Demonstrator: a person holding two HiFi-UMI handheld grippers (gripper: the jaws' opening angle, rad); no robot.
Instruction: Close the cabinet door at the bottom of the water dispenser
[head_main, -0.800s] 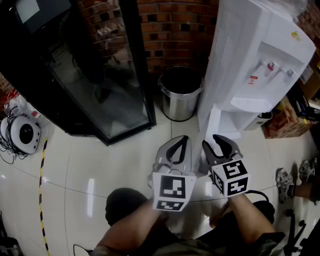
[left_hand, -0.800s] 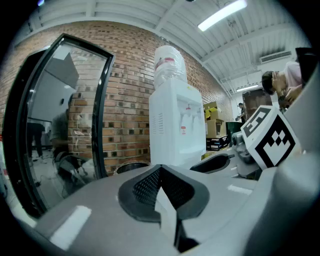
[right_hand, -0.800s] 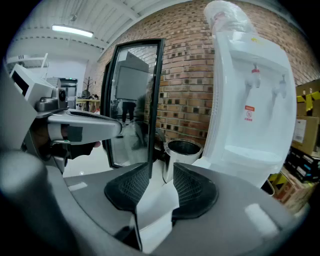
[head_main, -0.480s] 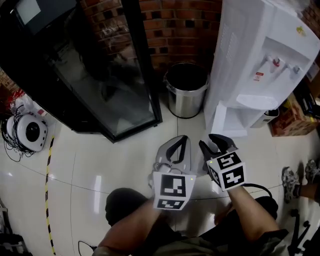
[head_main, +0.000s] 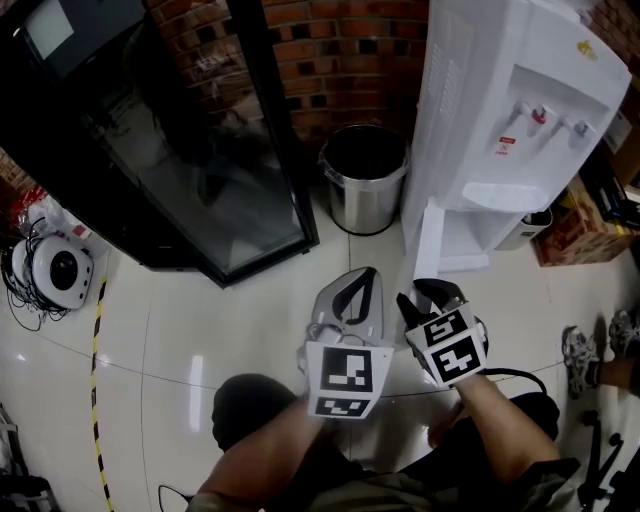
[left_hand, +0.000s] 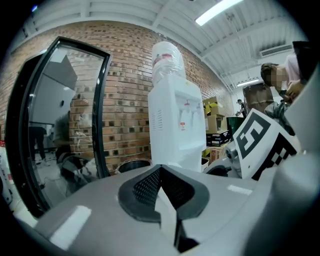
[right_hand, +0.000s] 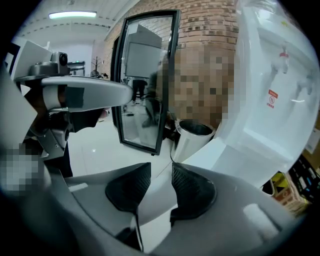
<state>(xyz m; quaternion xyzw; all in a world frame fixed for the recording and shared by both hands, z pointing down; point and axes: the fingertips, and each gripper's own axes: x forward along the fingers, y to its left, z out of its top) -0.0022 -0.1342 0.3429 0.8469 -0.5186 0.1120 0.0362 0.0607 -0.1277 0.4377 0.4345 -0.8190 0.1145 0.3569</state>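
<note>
The water dispenser (head_main: 510, 110) stands far right, its bottom cabinet door (head_main: 428, 240) swung open toward us, with the right gripper (head_main: 428, 292) just near of it, jaws half apart and clamping nothing, and the left gripper (head_main: 368, 276) alongside, pinched closed and empty.

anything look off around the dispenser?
Only the cabinet door at the bottom of the water dispenser: it stands open, swung out over the floor. The steel bin beside it is upright, and no spill shows.
</note>
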